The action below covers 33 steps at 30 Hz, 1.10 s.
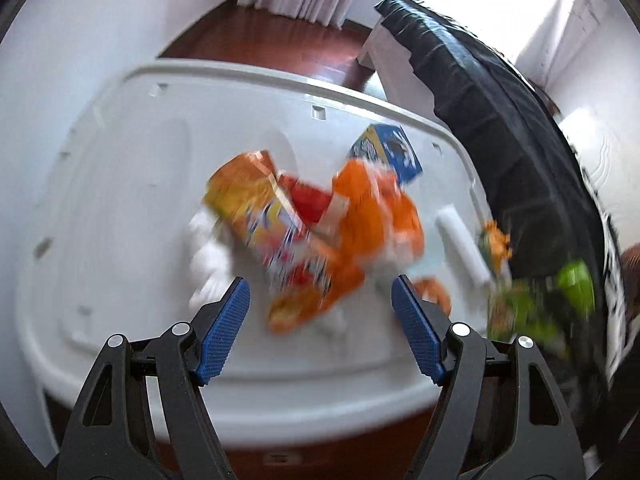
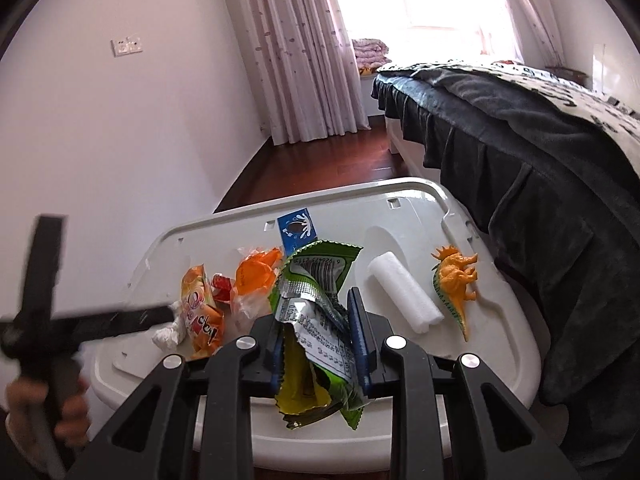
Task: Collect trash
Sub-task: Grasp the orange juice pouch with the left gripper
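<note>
Several snack wrappers lie on a white plastic bin lid (image 1: 132, 168) (image 2: 404, 208): an orange-yellow packet (image 1: 256, 208) (image 2: 200, 308), a crumpled orange bag (image 1: 368, 216) (image 2: 256, 276), a small red wrapper (image 1: 310, 202) (image 2: 221, 285) and a blue-white packet (image 1: 390, 152) (image 2: 297, 230). My left gripper (image 1: 320, 300) is open, just above the orange wrappers; that view is motion-blurred. My right gripper (image 2: 316, 312) is shut on a green foil wrapper (image 2: 316, 320), held above the lid's near edge; it shows blurred in the left wrist view (image 1: 532, 304).
A white foam roll (image 2: 404, 292) (image 1: 460, 240) and an orange toy dinosaur (image 2: 456, 280) (image 1: 496, 244) lie on the lid's right side. Crumpled white tissue (image 2: 170, 330) lies at its left. A bed with dark skirt (image 2: 540, 184) stands right. White wall left, curtain (image 2: 304, 52) behind.
</note>
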{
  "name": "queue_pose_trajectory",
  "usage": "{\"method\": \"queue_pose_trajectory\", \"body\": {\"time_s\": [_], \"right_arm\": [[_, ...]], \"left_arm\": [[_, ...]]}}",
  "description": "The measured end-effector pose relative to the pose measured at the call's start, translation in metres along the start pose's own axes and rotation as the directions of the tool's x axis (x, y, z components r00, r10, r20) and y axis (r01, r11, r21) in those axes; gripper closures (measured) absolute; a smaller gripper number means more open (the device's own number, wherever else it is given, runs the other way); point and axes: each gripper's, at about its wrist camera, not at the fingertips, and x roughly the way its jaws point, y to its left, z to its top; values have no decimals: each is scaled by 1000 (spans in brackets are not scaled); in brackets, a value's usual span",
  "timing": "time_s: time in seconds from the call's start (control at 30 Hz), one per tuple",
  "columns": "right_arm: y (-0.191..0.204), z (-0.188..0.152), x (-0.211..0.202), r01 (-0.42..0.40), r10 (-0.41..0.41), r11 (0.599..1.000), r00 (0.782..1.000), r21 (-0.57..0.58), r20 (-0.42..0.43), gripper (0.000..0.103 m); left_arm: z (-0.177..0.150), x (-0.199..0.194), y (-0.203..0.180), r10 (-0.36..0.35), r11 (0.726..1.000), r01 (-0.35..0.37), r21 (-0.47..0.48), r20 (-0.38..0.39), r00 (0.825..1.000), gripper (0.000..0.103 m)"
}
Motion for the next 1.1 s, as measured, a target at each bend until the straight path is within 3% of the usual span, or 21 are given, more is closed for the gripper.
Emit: {"method": "queue_pose_trajectory", "body": {"time_s": [0.13,0.2,0.4,0.73,0.93,1.1], "right_arm": [[-5,4,0,-12,12,1000,1000,17,-2,77],[-8,4,-1,-19,19,999,1000,28,-2,77],[-12,6,-2,-21,21,999,1000,47,-5,76],[-6,6,0,-31,31,999,999,38,-7,76],[-7,5,3,-24,25,999,1000,47,-15,76],[-10,6,2,-32,33,998,999,62,-15,76]], "left_arm": [[22,31,18,-93,985,84,-151,-53,994,31],[25,42,25,-104,974,91,-208,-52,993,31],[23,47,24,-25,986,17,-167,-45,999,31],[25,54,35,6,988,-16,-152,-64,998,31],[20,65,20,91,994,-95,-52,-66,994,31],[13,61,24,169,986,-169,-1,1,986,49]]}}
